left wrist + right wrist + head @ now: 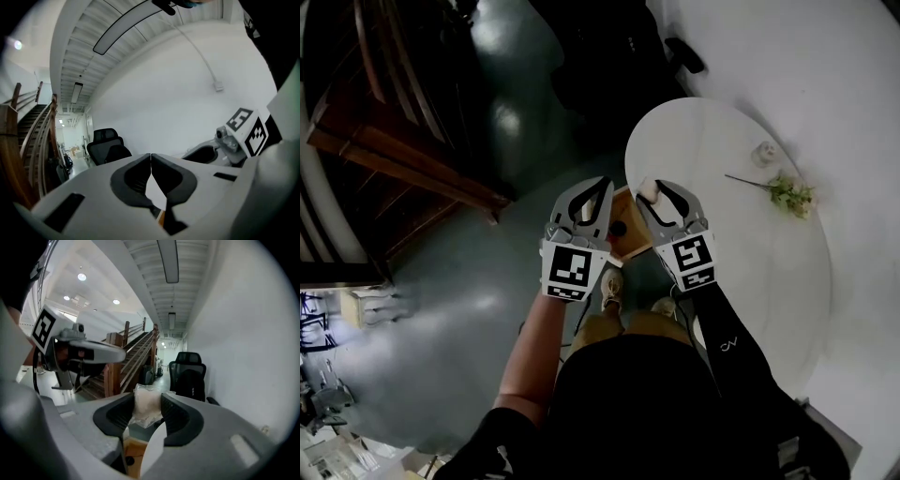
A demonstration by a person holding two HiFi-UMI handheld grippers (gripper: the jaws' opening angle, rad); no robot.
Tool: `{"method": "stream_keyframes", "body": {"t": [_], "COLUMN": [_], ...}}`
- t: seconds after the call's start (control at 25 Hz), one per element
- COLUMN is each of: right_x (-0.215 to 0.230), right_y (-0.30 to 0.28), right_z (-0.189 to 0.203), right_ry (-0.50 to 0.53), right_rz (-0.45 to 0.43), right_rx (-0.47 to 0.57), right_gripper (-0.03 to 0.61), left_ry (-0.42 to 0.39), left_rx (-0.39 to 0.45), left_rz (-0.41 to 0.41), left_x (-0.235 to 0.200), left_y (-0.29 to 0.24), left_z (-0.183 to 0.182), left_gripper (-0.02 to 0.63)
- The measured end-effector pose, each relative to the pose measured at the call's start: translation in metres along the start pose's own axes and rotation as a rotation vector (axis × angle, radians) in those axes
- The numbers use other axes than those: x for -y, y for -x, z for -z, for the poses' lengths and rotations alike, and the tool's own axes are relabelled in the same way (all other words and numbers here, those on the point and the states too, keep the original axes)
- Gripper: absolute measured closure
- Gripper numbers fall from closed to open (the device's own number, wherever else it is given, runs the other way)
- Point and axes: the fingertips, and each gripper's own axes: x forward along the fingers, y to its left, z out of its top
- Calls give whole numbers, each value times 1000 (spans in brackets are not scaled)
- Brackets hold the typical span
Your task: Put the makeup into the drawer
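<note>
our right gripper (pixel 148 401) pinched a pale wrapped makeup packet (pixel 145 412); our left gripper (pixel 151 159) was pressed together on nothing. at 8 o'clock from the right jaws sat a wooden drawer (pixel 633 240), seemingly open, under the edge of the white table (pixel 722 141). we judged the pickup done and the drop into the drawer left; a small pale item (pixel 764 152) lay on the table at 2 o'clock.

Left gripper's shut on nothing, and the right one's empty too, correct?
Not quite: the right gripper is shut on a small wrapped packet, as the right gripper view shows. The left gripper is indeed shut on nothing.
</note>
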Motion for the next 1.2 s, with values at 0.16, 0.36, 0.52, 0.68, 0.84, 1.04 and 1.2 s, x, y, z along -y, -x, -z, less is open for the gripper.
{"method": "stream_keyframes", "body": {"t": [0.16, 0.36, 0.52, 0.68, 0.84, 1.04, 1.2], "right_x": [-31, -57, -66, -71, -75, -77, -74], "right_y": [-42, -67, -71, -72, -72, -70, -67], "right_z": [62, 131, 184, 199, 205, 208, 208], "right_ry": [2, -53, -86, -114, -128, -140, -157], "right_rz": [-80, -138, -150, -159, -189, -211, -206], "right_rx": [-167, -341, -478, -501, -526, -528, -531], "right_gripper": [399, 396, 396, 387, 339, 301, 301], "left_ry": [11, 28, 36, 40, 41, 42, 39], "left_rx": [-9, -27, -35, -41, -45, -46, -47], "left_rz": [-14, -39, -40, -37, -29, -14, -6], "left_x": [-16, -36, -45, -52, -53, -51, -50], "left_y": [9, 17, 18, 16, 11, 6, 2], "left_z": [10, 22, 29, 34, 37, 38, 39], "left_gripper": [604, 604, 604, 604, 604, 604, 604]}}
